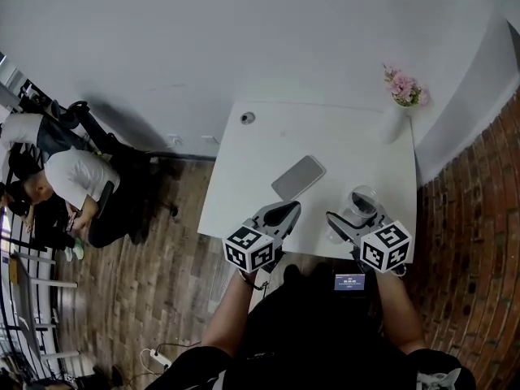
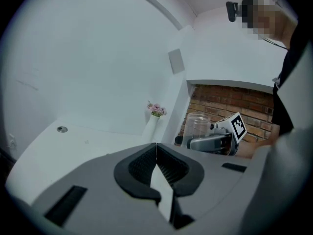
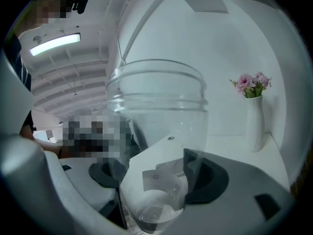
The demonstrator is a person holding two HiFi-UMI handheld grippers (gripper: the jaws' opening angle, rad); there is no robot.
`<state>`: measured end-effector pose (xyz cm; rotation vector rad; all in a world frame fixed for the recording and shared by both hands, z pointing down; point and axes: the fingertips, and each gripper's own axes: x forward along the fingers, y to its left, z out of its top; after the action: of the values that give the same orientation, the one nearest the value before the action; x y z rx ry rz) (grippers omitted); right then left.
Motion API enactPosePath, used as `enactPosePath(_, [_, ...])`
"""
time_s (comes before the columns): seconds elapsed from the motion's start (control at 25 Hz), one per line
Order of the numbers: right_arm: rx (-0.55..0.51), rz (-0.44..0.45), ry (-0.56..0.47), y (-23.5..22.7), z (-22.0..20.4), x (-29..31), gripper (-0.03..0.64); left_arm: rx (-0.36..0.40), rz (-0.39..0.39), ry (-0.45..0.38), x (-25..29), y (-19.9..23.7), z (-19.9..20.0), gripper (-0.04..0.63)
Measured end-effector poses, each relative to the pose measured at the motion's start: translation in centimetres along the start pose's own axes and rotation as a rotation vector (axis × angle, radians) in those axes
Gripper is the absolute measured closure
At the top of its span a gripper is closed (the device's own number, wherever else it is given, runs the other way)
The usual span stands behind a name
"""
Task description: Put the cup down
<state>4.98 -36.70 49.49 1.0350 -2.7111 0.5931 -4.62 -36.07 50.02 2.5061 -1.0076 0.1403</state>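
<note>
Our left tool point(image 2: 156, 153) is clenched on nothing, pads meeting tip to tip, over the near edge of the white worktop point(image 1: 244, 185). Right of it lies a flat grey slab point(image 1: 298, 177) (a phone, perhaps). Further right, our right tool point(image 3: 156, 180) grasps the clear cup point(image 3: 156, 106) low on its wall, over the worktop's near right corner; whether its base touches we cannot tell. We judge it rigid, smooth and slippery, likely breakable, so the lower wall is the place to hold, and it wants a gentle landing. It looks empty. At the far right, a white vase point(image 1: 395, 124) holds pink flowers point(image 1: 404, 88).
</note>
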Motion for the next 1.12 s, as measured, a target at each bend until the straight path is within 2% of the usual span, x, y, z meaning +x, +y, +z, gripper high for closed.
enactPosePath(0.52, [-0.019, -0.017, -0.015, 0.6, 1.2, 2.0, 0.261, 0.028, -0.037, -0.003, -0.1, 1.3, 1.1, 0.586])
enactPosePath(1.12, [-0.019, -0.008, -0.004, -0.4, 1.7, 3.8, 0.261, 0.020, -0.028, -0.011, 0.4, 3.1, 2.0, 0.586])
